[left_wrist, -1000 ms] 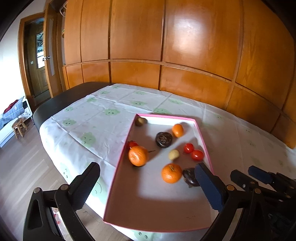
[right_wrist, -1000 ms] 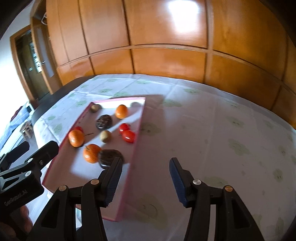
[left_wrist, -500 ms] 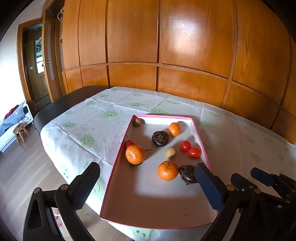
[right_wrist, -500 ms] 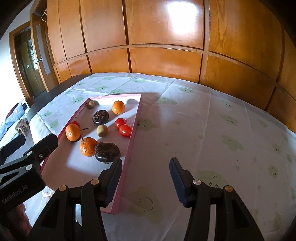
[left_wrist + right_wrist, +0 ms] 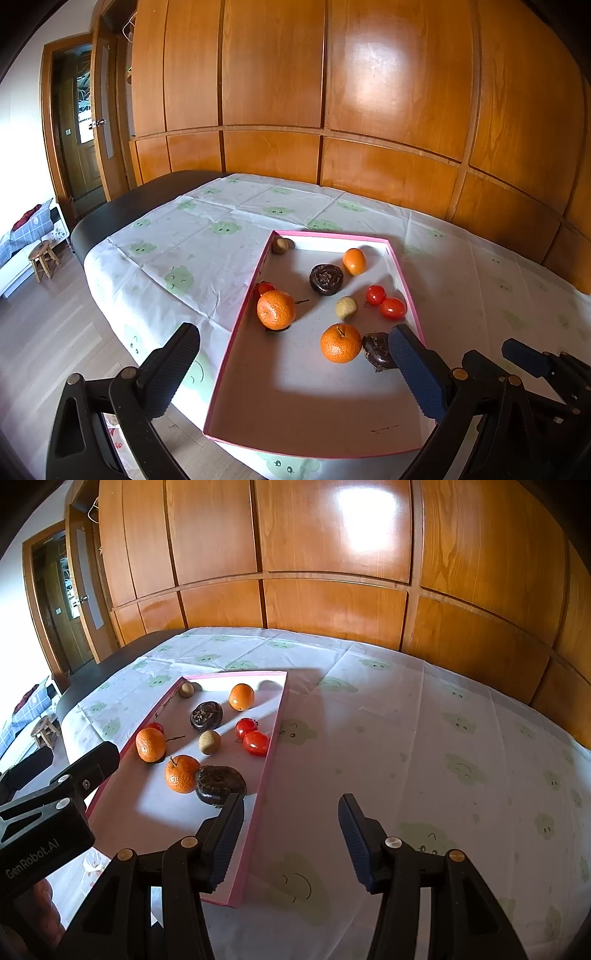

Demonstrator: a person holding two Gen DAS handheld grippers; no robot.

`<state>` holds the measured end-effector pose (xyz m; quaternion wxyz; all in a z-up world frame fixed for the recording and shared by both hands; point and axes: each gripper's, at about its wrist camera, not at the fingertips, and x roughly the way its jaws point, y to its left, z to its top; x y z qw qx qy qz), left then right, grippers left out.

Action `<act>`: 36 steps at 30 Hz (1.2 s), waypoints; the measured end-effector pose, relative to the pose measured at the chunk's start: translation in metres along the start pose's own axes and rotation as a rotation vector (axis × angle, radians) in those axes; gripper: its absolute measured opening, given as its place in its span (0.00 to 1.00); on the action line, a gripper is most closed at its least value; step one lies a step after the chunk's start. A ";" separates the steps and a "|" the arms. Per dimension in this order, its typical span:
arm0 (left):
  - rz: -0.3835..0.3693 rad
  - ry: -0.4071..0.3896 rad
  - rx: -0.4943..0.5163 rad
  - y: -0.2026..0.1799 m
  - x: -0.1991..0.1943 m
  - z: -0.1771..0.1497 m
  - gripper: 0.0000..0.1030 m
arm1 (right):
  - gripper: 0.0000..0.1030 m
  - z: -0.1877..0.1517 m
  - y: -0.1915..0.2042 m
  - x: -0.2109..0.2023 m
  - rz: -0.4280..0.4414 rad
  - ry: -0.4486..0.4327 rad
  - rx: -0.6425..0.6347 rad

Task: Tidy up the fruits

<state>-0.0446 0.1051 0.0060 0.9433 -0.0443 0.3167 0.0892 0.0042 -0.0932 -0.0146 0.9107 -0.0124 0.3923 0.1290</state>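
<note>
A shallow pink-rimmed tray lies on the table's near left corner. Loose in it are three oranges, two dark wrinkled fruits, red tomatoes and small brown fruits. My left gripper hovers open over the tray's near half, holding nothing. Also open and holding nothing, my right gripper straddles the tray's right rim, its left finger just short of the nearer dark fruit.
A white tablecloth with green smiley prints covers the table; its right side is bare cloth. Wooden panel wall stands behind. The table edge drops to the floor at left, with a small stool and a doorway beyond.
Both views have levelled out slightly, so the tray sits a little differently in the pictures. Fruit, tray and both grippers' jaw widths are unchanged.
</note>
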 end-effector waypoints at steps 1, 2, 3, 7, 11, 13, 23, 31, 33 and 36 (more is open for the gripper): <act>0.000 0.000 0.001 0.000 0.000 0.000 1.00 | 0.52 0.000 0.000 0.000 0.000 -0.001 0.000; 0.000 0.001 0.002 0.000 0.000 0.000 1.00 | 0.52 0.000 0.000 0.000 0.000 -0.001 -0.001; 0.001 0.001 0.002 0.000 0.000 0.000 1.00 | 0.52 0.000 0.001 0.000 -0.001 -0.001 -0.002; 0.003 0.002 0.001 0.001 0.000 0.000 1.00 | 0.52 0.000 0.001 -0.001 0.001 -0.002 -0.004; 0.004 0.000 -0.004 0.001 -0.001 0.001 1.00 | 0.52 0.000 0.003 -0.002 0.003 -0.005 -0.013; 0.002 -0.002 -0.005 0.001 -0.002 0.002 1.00 | 0.52 0.000 0.003 -0.003 0.002 -0.007 -0.015; 0.003 -0.008 -0.007 0.001 -0.003 0.003 1.00 | 0.52 0.001 0.005 -0.003 0.002 -0.007 -0.019; 0.010 -0.011 0.001 0.000 -0.005 0.003 1.00 | 0.52 0.000 0.005 -0.002 0.007 -0.002 -0.022; 0.005 -0.006 0.002 0.000 -0.004 0.003 0.99 | 0.52 0.000 0.004 -0.001 0.010 0.002 -0.022; 0.001 0.001 -0.003 -0.001 -0.003 0.003 0.99 | 0.52 0.002 -0.001 -0.002 0.017 0.000 -0.019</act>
